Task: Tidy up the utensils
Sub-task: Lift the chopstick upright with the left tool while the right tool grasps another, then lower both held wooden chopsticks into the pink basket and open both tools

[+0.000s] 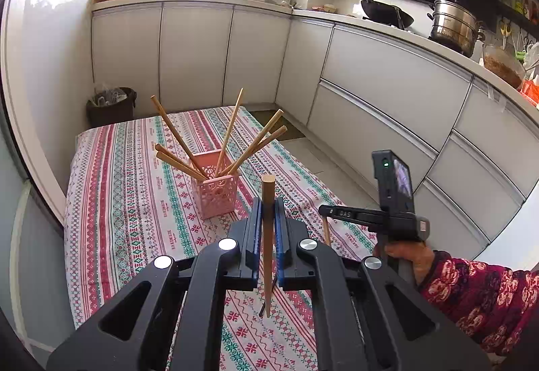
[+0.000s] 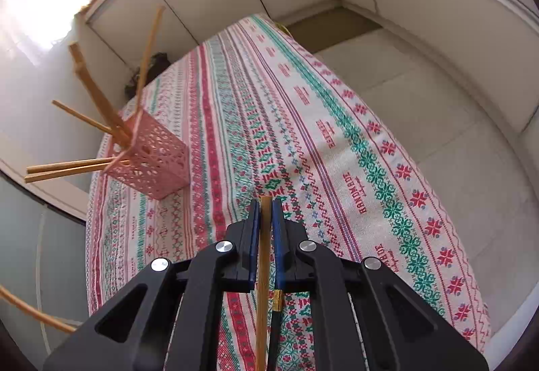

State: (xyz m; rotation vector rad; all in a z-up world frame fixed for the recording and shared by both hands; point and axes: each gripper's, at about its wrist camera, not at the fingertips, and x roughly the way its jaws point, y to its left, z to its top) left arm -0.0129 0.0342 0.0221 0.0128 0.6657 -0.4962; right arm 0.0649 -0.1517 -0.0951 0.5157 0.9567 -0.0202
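The left gripper (image 1: 267, 219) is clenched on a wooden chopstick (image 1: 267, 236), which stands nearly upright between its blue pads; the blunt end rises above the fingertips and the thin end hangs just over the striped tablecloth (image 1: 134, 202), though whether the tip touches the cloth is hard to tell. A thin dark thing shows beside that tip, too small to identify.

The right gripper (image 2: 266, 219) is likewise closed on a chopstick of its own (image 2: 263, 270). That stick runs down between the pads and out of the bottom of the right wrist view, so its lower end is cut off. Behind it a dark stick with a gold band (image 2: 277, 297) shows below the pads, mostly hidden by the gripper body; what it rests on cannot be made out.

The pink basket (image 1: 215, 192) stands upright on the cloth, ahead of the left gripper and well apart from both. Six chopsticks (image 1: 232, 128) lean out of it at different angles; their lower ends are hidden inside the lattice walls.

In the left wrist view the person's hand (image 1: 404, 256), in a red patterned sleeve (image 1: 478, 297), holds the right gripper's handle, and the chopstick it carries is only partly visible below the black bar. A curved pale strip at the lower left of the right view is cut off and unclear.
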